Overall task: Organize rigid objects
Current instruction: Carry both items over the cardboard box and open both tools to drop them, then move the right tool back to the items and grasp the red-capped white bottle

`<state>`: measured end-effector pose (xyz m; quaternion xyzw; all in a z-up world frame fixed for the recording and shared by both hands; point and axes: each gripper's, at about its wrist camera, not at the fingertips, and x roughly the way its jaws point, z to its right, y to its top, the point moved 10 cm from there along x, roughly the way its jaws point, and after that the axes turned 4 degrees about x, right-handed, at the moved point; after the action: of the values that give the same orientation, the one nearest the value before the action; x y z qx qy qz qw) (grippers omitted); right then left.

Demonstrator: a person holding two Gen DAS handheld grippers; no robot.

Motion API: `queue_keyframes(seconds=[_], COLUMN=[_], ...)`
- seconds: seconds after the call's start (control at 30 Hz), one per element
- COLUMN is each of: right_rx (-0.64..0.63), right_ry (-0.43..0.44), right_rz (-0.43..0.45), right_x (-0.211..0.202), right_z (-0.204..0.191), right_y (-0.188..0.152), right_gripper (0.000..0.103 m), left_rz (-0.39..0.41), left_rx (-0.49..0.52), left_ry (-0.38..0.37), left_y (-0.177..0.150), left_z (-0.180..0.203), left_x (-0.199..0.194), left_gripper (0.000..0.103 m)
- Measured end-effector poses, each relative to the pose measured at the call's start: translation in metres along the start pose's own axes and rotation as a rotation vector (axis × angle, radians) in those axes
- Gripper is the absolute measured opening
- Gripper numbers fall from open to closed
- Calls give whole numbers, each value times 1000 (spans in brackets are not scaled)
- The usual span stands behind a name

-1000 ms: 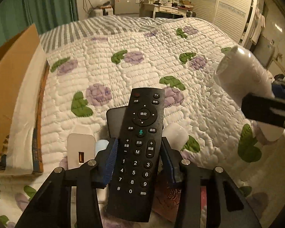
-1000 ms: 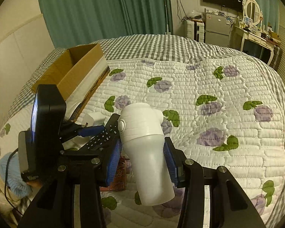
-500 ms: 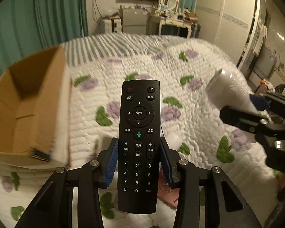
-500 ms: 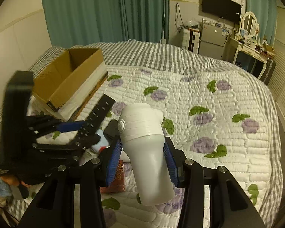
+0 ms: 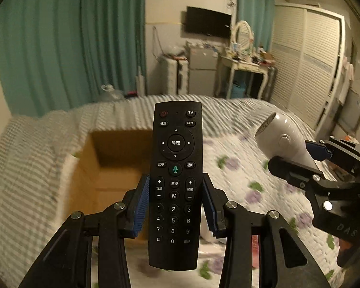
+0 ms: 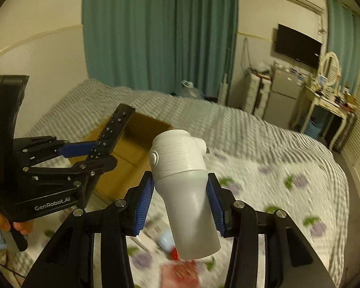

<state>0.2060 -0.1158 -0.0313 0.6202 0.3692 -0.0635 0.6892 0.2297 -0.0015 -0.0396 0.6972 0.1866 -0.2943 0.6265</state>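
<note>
My left gripper (image 5: 174, 202) is shut on a black TV remote (image 5: 176, 168) and holds it upright in the air, in front of an open cardboard box (image 5: 112, 165) on the bed. My right gripper (image 6: 180, 201) is shut on a white bottle (image 6: 183, 192) with a ribbed cap, also lifted above the bed. The bottle (image 5: 283, 144) and right gripper show at the right of the left wrist view. The remote (image 6: 112, 129) and left gripper (image 6: 84, 153) show at the left of the right wrist view, over the box (image 6: 134, 148).
The bed has a floral quilt (image 6: 276, 182) and grey checked cover. Small items lie on it below the grippers: a white and blue object (image 6: 165, 238) and a red patterned card (image 6: 180, 273). Teal curtains (image 5: 72, 43), a dresser (image 5: 247, 72) and wardrobe stand behind.
Both grippers rose and tilted upward with their objects. The left one swung left, so the box now lies straight behind the remote. The items on the quilt dropped out of view.
</note>
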Motion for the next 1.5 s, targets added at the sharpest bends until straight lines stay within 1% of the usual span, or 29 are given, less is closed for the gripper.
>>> queue_keyframes(seconds=[0.1, 0.17, 0.23, 0.37, 0.47, 0.7, 0.77, 0.9, 1.0, 1.03, 1.07, 1.1, 1.13, 1.17, 1.2, 1.27, 1.37, 1.4, 1.5], right_rx=[-8, -7, -10, -27, -17, 14, 25, 31, 45, 49, 56, 71, 79, 84, 90, 96, 115, 122, 102], right_ry=[28, 55, 70, 87, 100, 96, 102, 119, 132, 139, 142, 143, 145, 144, 139, 126, 96, 82, 43], right_rz=[27, 34, 34, 4, -24, -85, -103, -124, -122, -125, -123, -107, -93, -78, -55, -26, 5, 18, 28], right_x=[11, 24, 39, 85, 119, 187, 204, 221, 225, 225, 225, 223, 218, 213, 205, 191, 162, 149, 111], right_z=[-23, -38, -48, -73, -85, -78, -77, -74, -73, -74, -72, -70, -69, -67, -65, -58, -40, -32, -12], right_y=[28, 45, 56, 69, 69, 56, 51, 42, 38, 37, 38, 40, 43, 46, 52, 60, 70, 73, 71], right_gripper=[44, 44, 44, 44, 44, 44, 44, 44, 45, 45, 48, 53, 68, 75, 82, 82, 91, 95, 98], left_rz=[6, -1, -16, -54, -91, -146, -158, -181, -185, -188, -188, -182, -173, -169, -166, -165, -165, -149, -103], left_rx=[-8, -11, -17, -33, -41, -31, -25, -15, -17, -19, -21, -24, -28, -30, -33, -31, -20, -16, -24], left_ry=[39, 64, 84, 103, 114, 102, 97, 101, 108, 111, 116, 121, 125, 127, 137, 163, 196, 202, 198], left_y=[13, 15, 15, 6, -5, -26, -30, -37, -40, -40, -41, -40, -39, -37, -37, -35, -34, -32, -27], left_z=[-34, -53, -71, -102, -116, -122, -122, -120, -121, -122, -124, -124, -124, -124, -124, -123, -116, -112, -97], left_x=[0, 4, 14, 38, 59, 96, 104, 114, 118, 119, 119, 118, 115, 113, 110, 101, 83, 72, 43], left_gripper=[41, 41, 42, 42, 41, 41, 42, 42, 42, 44, 45, 46, 51, 56, 62, 63, 63, 63, 70])
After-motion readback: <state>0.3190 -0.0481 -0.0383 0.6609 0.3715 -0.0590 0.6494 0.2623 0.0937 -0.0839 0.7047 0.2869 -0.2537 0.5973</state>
